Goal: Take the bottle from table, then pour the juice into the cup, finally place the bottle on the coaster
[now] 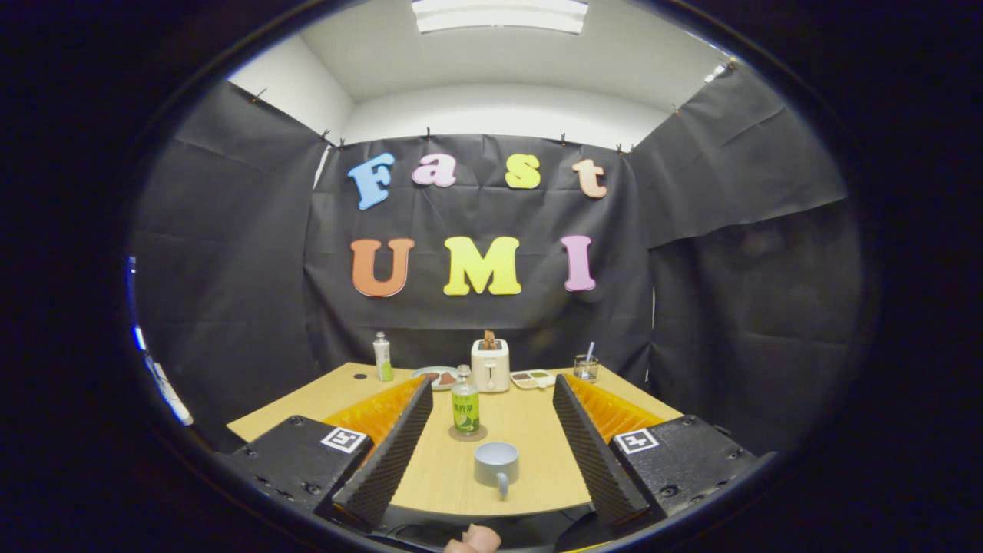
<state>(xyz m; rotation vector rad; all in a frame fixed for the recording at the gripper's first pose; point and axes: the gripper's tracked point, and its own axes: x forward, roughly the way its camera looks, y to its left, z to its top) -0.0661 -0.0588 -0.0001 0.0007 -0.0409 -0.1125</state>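
A small juice bottle (465, 407) with a green label stands upright on a round coaster (468, 434) in the middle of the wooden table (530, 430). A grey-blue cup (496, 465) sits nearer to me, its handle turned toward me. My gripper (491, 392) is open, its fingers (392, 453) spread wide on either side of both the cup and the bottle, touching neither. Nothing is held between them.
Along the table's far edge stand a white-and-green bottle (382, 357), a plate with food (437, 376), a white toaster (490, 365), a small divided tray (532, 379) and a glass with a straw (585, 368). A fingertip (480, 539) shows just under the cup.
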